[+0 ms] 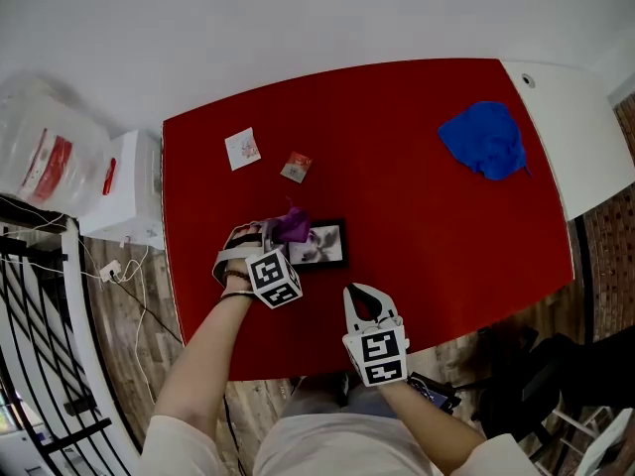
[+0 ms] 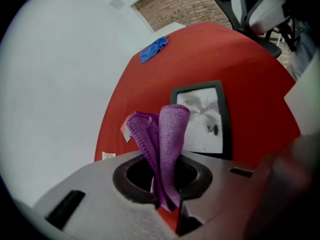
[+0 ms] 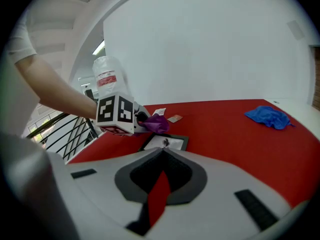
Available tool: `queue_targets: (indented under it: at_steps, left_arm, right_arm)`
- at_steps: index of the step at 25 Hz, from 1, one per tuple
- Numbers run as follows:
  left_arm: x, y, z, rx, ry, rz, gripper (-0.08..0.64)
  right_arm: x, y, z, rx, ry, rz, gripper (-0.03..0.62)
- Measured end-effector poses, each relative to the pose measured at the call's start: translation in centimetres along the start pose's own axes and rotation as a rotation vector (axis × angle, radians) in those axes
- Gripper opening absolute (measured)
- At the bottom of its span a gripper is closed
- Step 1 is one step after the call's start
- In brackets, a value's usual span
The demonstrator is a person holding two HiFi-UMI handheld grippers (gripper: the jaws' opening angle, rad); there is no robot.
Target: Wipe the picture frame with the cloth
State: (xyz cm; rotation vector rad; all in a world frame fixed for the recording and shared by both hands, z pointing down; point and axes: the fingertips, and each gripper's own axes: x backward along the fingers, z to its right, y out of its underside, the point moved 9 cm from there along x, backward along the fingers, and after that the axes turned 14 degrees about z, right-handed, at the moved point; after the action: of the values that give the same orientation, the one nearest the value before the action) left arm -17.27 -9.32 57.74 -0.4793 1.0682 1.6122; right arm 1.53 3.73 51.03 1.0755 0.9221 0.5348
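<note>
A black picture frame (image 1: 322,246) with a grey print lies flat on the red table (image 1: 427,236), near its front left. My left gripper (image 1: 281,234) is shut on a folded purple cloth (image 1: 293,224) and hovers over the frame's left end. In the left gripper view the cloth (image 2: 167,129) sticks up between the jaws, with the frame (image 2: 205,119) just beyond. My right gripper (image 1: 353,291) is shut and holds nothing, near the front edge to the right of the frame. Its own view shows the frame (image 3: 165,143), the cloth (image 3: 157,123) and the left gripper (image 3: 135,119) ahead.
A crumpled blue cloth (image 1: 486,139) lies at the table's far right. Two small paper packets (image 1: 242,149) (image 1: 296,167) lie behind the frame. A white box (image 1: 124,191), a plastic bag (image 1: 45,152) and a black railing (image 1: 40,345) stand left of the table. An office chair (image 2: 260,9) is beyond the right end.
</note>
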Motion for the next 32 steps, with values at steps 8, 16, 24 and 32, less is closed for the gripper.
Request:
queue_targets:
  at_steps: [8,16,24,32]
  left_arm:
    - [2.5,-0.5,4.7,-0.007,0.046,-0.017,0.061]
    - [5.4,-0.6,8.8,-0.031,0.086,-0.014,0.060]
    - [2.1,-2.5,2.2,0.060,-0.024,0.020,0.060]
    - [-1.7,-3.0,0.6,-0.040,-0.006,-0.067,0.061]
  right_arm:
    - [-1.1,-0.3,-0.4,0.016,-0.039,0.005,0.003]
    - [-1.3,0.2,-1.2,0.015,-0.055,-0.005,0.003]
    - [-0.8,0.1,-0.7,0.015,-0.036,-0.010,0.003]
    - [0.5,0.6,0.8,-0.002,0.001,-0.014,0.003]
